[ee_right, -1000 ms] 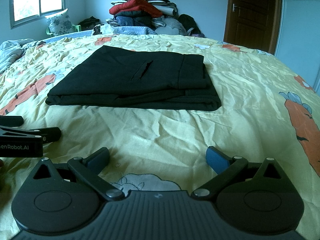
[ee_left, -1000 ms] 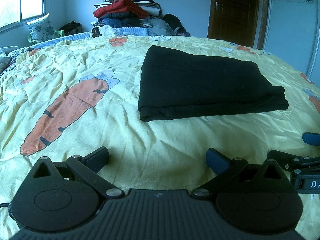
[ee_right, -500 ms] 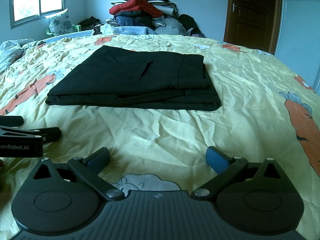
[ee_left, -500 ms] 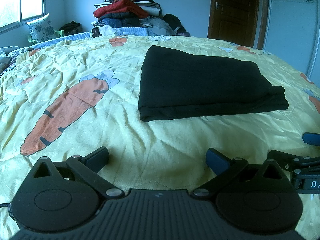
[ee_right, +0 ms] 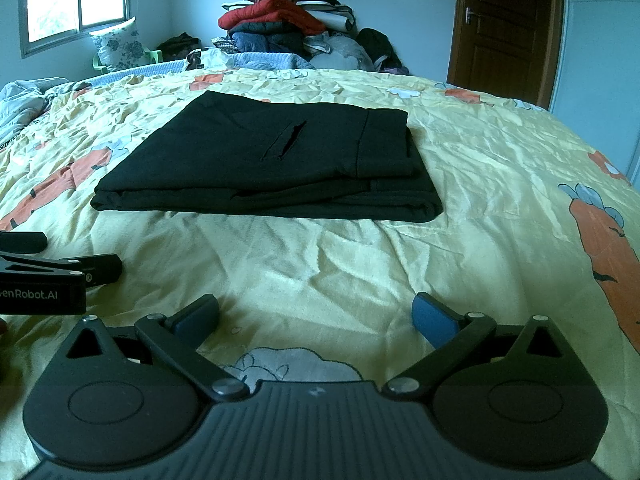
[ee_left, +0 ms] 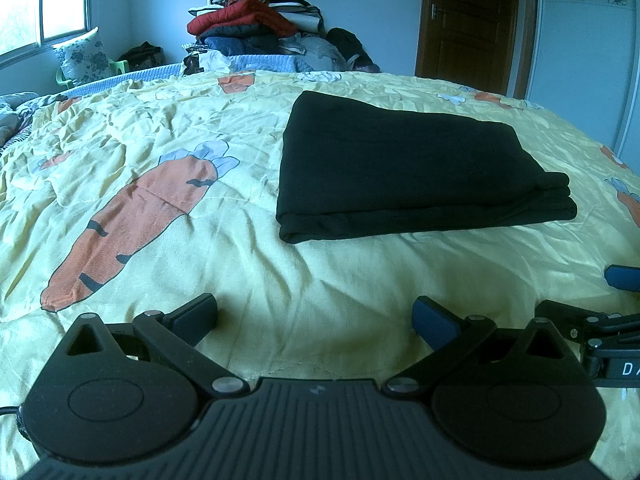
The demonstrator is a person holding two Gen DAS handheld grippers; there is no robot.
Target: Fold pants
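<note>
Pants [ee_right: 272,160], black and already folded into a flat layered rectangle, are lying on the bed [ee_right: 500,200], whose yellow carrot-print quilt is spreading around them; the folding is looking finished, so any next move would only call for squaring the stacked edges at the near right corner. Both tools are hovering apart from the cloth, nearer the camera side of the bed. The left hand-held gripper [ee_left: 314,316] is sitting spread and empty, and the right hand-held gripper [ee_right: 316,314] is likewise spread, pinching nothing.
</note>
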